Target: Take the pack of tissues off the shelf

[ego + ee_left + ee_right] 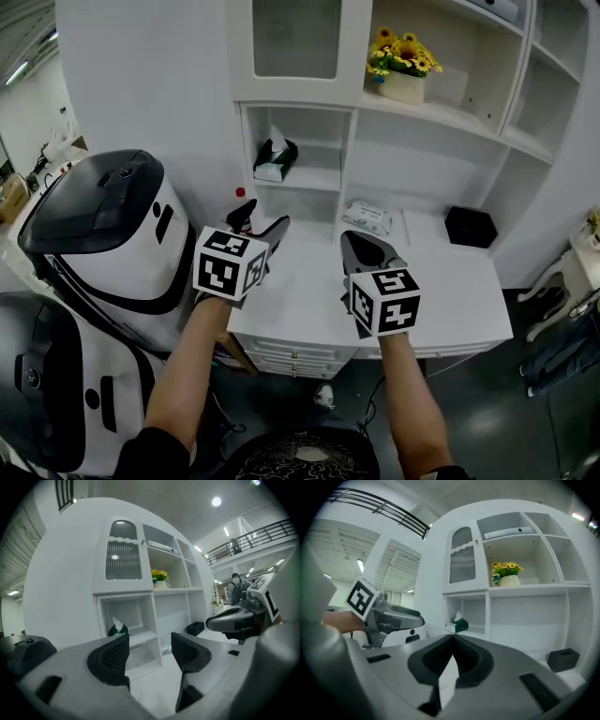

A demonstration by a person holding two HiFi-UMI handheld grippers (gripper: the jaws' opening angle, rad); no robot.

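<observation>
A dark green and white tissue box (275,159) with a tissue poking out sits in the small upper cubby of the white shelf unit (441,117). It also shows as the tissue box (117,629) and tissue box (457,625). A flat white pack (367,217) lies on the counter under the wide shelf, seen small as the pack (165,648). My left gripper (264,221) (150,645) hovers over the counter below the cubby, open and empty. My right gripper (352,242) (453,638) hangs in front of the flat pack, shut on nothing.
A potted bunch of yellow flowers (403,66) stands on the upper shelf. A black box (470,226) sits at the counter's back right. A big white and black machine (103,234) fills the left side. A small red-capped item (240,194) stands beside the cubby.
</observation>
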